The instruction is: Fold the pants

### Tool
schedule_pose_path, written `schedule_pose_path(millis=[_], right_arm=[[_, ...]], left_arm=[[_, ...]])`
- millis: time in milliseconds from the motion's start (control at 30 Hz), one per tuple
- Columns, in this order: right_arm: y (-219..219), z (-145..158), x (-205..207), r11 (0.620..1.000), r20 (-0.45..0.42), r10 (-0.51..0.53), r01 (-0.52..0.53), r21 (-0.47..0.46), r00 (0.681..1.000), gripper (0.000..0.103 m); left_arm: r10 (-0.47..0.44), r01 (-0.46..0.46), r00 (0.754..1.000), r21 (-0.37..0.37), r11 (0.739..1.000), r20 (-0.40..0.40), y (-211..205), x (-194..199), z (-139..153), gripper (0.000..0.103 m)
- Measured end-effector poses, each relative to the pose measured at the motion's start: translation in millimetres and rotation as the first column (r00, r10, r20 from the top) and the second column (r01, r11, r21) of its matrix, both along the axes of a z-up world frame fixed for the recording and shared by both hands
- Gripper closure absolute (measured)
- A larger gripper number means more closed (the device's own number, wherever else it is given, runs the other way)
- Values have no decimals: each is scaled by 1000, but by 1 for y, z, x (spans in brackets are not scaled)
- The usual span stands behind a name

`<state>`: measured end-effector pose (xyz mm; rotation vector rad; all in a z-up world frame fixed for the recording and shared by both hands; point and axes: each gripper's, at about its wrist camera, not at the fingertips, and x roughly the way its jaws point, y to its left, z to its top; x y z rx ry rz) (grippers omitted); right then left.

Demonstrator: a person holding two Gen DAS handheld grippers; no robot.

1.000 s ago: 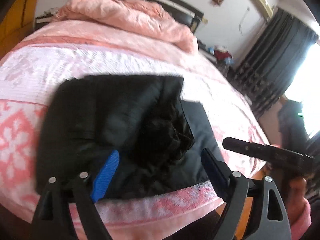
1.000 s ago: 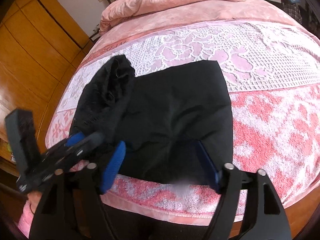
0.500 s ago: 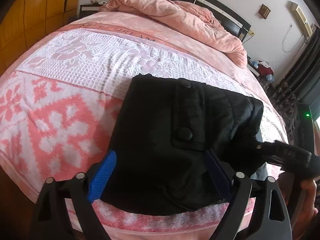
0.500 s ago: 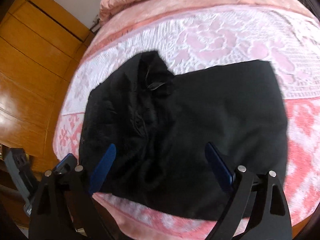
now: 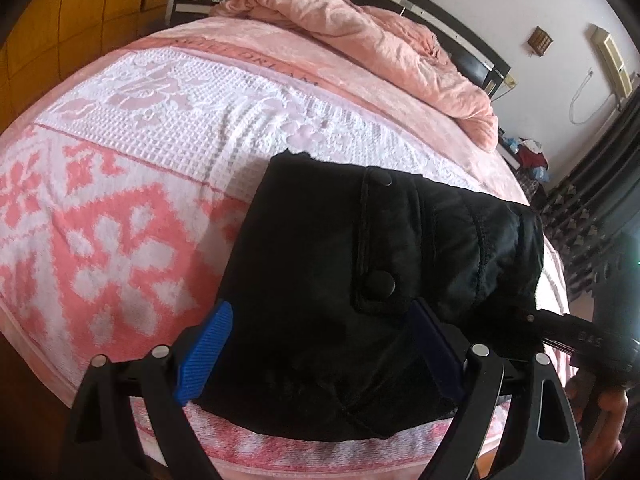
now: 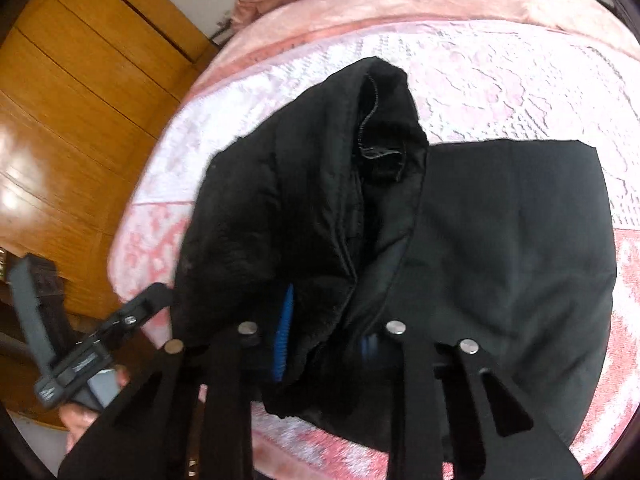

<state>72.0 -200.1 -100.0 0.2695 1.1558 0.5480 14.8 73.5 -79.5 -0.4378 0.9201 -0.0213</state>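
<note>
We had the black pants [image 5: 360,280] lying as a thick, already doubled bundle near the foot edge of the pink bedspread [image 5: 120,208], so most of the folding looked done. Our left gripper [image 5: 320,344] stood wide open over the near edge, gripping nothing, while our right gripper [image 6: 324,332] was closing its narrow jaws on a bunched fold. We judged that one last fold-over and smoothing remained.
</note>
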Motion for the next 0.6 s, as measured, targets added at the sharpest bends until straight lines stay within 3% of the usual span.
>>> schedule_pose_path(millis=[200,600], right_arm=[[-20,28,-9,995,22,18,-21,101,1000,82],[-84,52,-18,988,40,-23,17,150,999,82]], left_arm=[[-12,13,999,-4,1000,39,-9,-1,18,13],[-113,112,993,30,993,26,-60,15,17,12]])
